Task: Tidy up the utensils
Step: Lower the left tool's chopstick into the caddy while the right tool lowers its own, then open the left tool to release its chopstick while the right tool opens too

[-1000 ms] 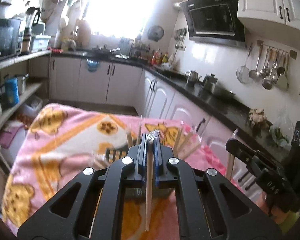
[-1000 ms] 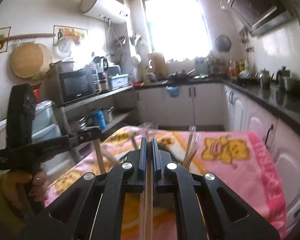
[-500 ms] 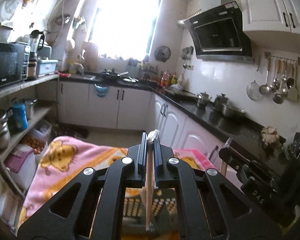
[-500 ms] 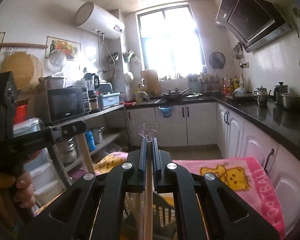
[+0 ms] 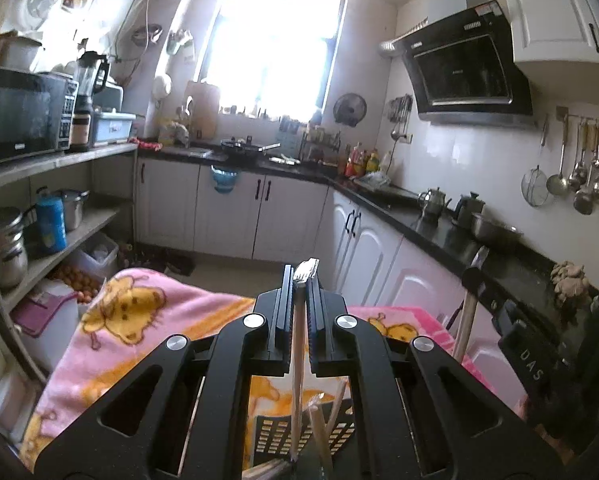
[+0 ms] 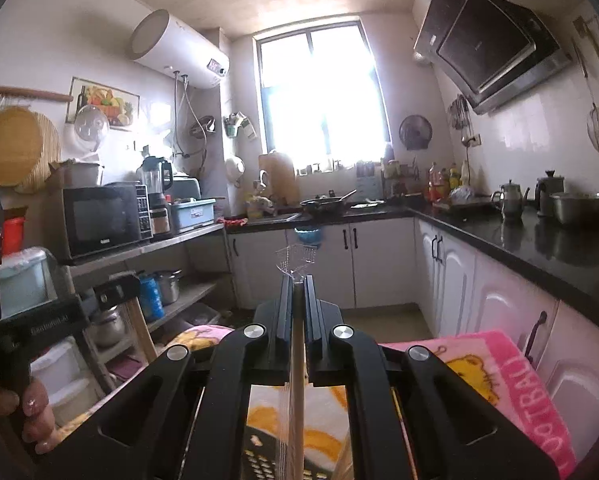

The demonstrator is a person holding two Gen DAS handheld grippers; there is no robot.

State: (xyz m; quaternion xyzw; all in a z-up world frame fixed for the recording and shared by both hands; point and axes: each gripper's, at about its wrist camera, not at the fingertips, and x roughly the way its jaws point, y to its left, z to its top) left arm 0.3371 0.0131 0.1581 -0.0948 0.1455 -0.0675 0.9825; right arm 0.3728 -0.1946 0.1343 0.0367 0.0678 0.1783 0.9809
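Both grippers lifted off the blanket, each clenched on one wrapped chopstick.

Now aimed nearly level at the kitchen, where a second ago looked down on the pink blanket [image 5: 147,320]; blanket now only at the lower edge of both views, black slotted basket [image 5: 273,438] low between the arms. Means both picks done, carry to the basket next, by judgement. Around: counter [image 6: 539,248] with kettles along the right, shelf [image 5: 55,160] with microwave on the left, neither in the way. Closer: loose chopsticks [image 5: 319,432] leaning out of the basket, likely to snag a lowering tip. Left gripper [image 5: 299,280] clamped on a chopstick [image 5: 298,344], wrapper end poking past the tips. Right gripper [image 6: 298,284] clamped on a second chopstick [image 6: 297,400], clear wrapper [image 6: 295,260] flaring ahead.
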